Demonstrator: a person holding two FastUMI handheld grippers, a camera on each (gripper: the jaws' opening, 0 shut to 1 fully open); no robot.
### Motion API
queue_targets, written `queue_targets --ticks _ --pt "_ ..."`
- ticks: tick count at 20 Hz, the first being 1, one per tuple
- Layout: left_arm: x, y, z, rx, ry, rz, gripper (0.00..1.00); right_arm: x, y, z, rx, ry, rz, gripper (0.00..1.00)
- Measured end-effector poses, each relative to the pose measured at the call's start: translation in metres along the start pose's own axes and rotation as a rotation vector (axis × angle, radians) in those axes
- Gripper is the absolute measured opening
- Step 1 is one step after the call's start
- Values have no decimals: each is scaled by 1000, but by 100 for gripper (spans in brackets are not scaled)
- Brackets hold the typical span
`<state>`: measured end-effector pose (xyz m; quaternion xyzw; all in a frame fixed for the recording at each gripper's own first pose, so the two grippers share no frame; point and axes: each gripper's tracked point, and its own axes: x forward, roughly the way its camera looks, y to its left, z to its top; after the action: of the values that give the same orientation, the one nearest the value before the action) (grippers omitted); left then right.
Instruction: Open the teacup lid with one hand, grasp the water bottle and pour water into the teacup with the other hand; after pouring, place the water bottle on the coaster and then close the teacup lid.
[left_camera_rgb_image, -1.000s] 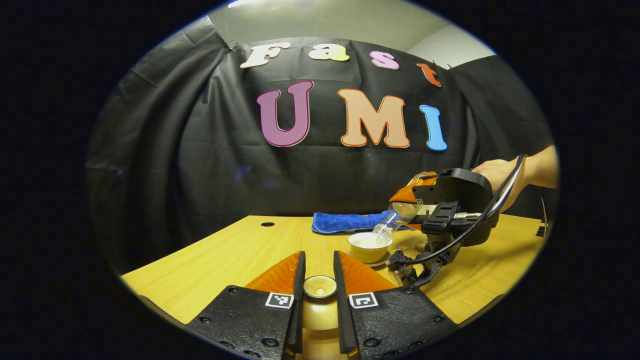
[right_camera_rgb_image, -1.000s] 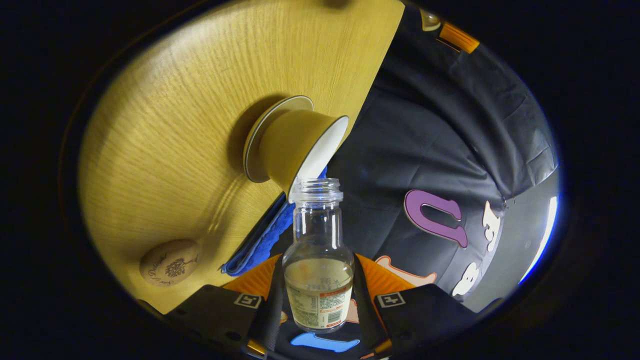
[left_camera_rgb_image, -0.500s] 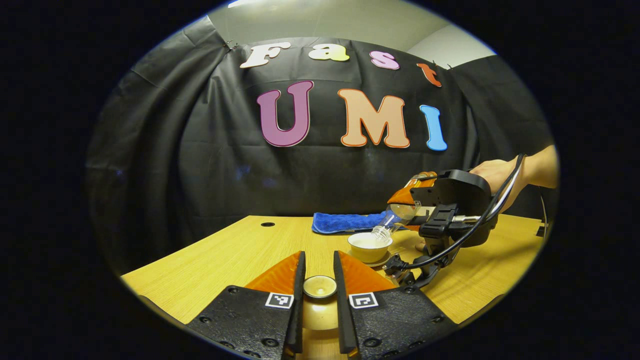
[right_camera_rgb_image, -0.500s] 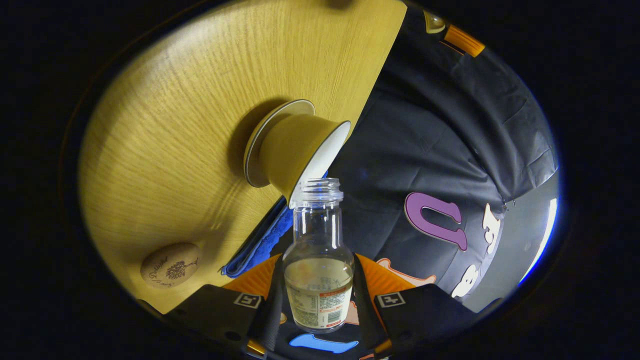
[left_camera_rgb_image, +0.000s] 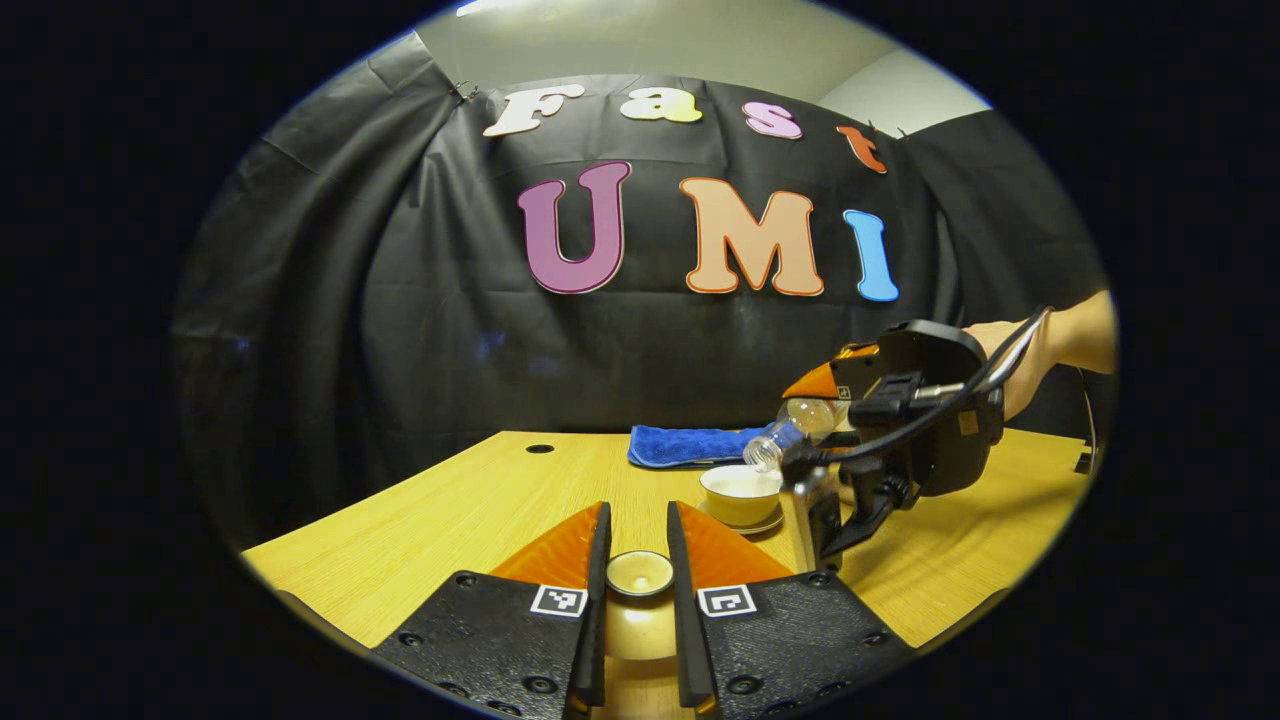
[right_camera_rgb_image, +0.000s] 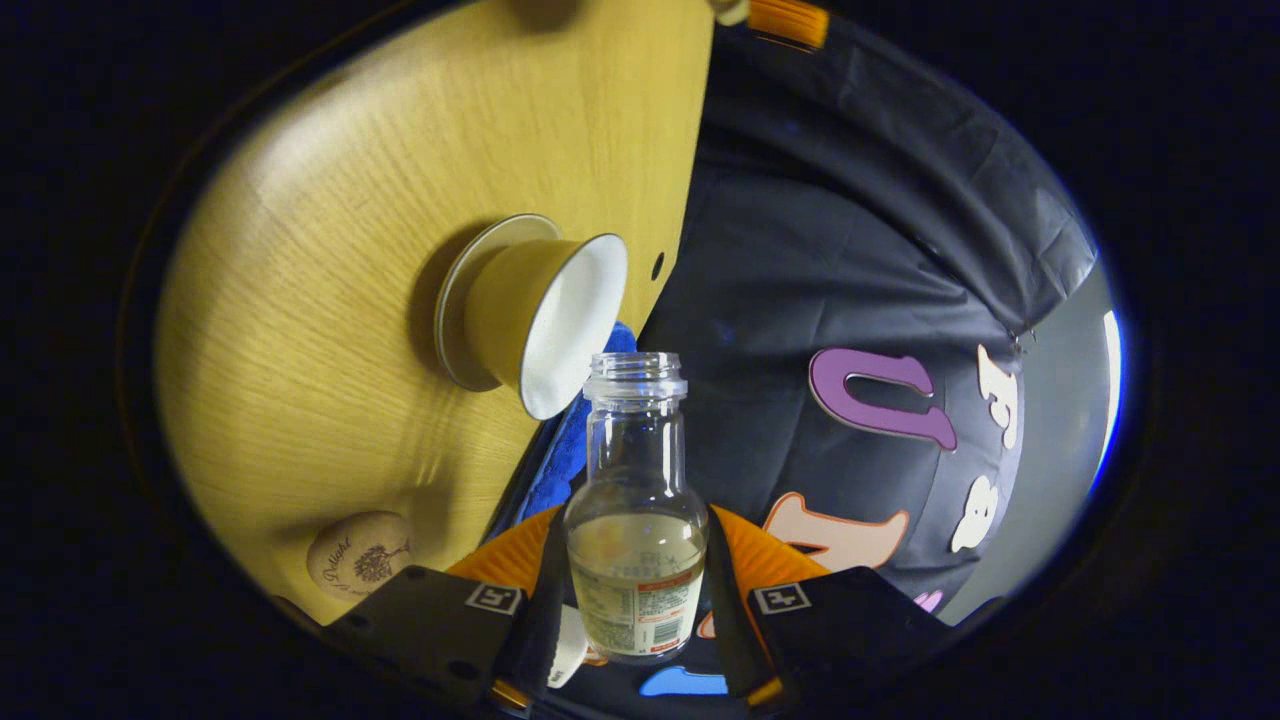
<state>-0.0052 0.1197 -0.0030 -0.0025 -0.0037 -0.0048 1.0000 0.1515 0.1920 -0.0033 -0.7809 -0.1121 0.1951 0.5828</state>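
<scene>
My left gripper (left_camera_rgb_image: 637, 530) is shut on the knob of the pale teacup lid (left_camera_rgb_image: 640, 573), held low over the near table. Beyond it the open yellow teacup (left_camera_rgb_image: 740, 493) stands on its saucer (left_camera_rgb_image: 768, 523). In the left gripper view a hand holds my right gripper (left_camera_rgb_image: 815, 405), tilting the clear water bottle (left_camera_rgb_image: 785, 435) with its mouth just above the cup's far rim. In the right gripper view my right gripper (right_camera_rgb_image: 636, 545) is shut on the bottle (right_camera_rgb_image: 634, 440), with some water in its body. Teacup (right_camera_rgb_image: 545, 325) lies left of the bottle's mouth. The round wooden coaster (right_camera_rgb_image: 360, 555) lies nearer.
A folded blue cloth (left_camera_rgb_image: 685, 445) lies at the back of the wooden table (left_camera_rgb_image: 450, 510), behind the cup. A small hole (left_camera_rgb_image: 540, 449) sits in the tabletop at the far left. The person's hand (left_camera_rgb_image: 1040, 350) and a black cable come in from the right.
The right gripper has rolled and lifted a little, so the bottle's mouth has drawn up and away from the cup's rim. My left gripper and the lid have stayed put.
</scene>
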Motion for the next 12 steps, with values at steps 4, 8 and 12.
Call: queue_targets --ticks 4,8,12 --pt "0 1 0 -1 1 2 25 -8 -16 -18 401 8 30 71" --pt "1 1 0 -1 0 6 25 -29 -47 -52 933 36 -1 67" --pt "0 2 -1 0 2 10 25 -48 -55 -89 1438 16 -53 72"
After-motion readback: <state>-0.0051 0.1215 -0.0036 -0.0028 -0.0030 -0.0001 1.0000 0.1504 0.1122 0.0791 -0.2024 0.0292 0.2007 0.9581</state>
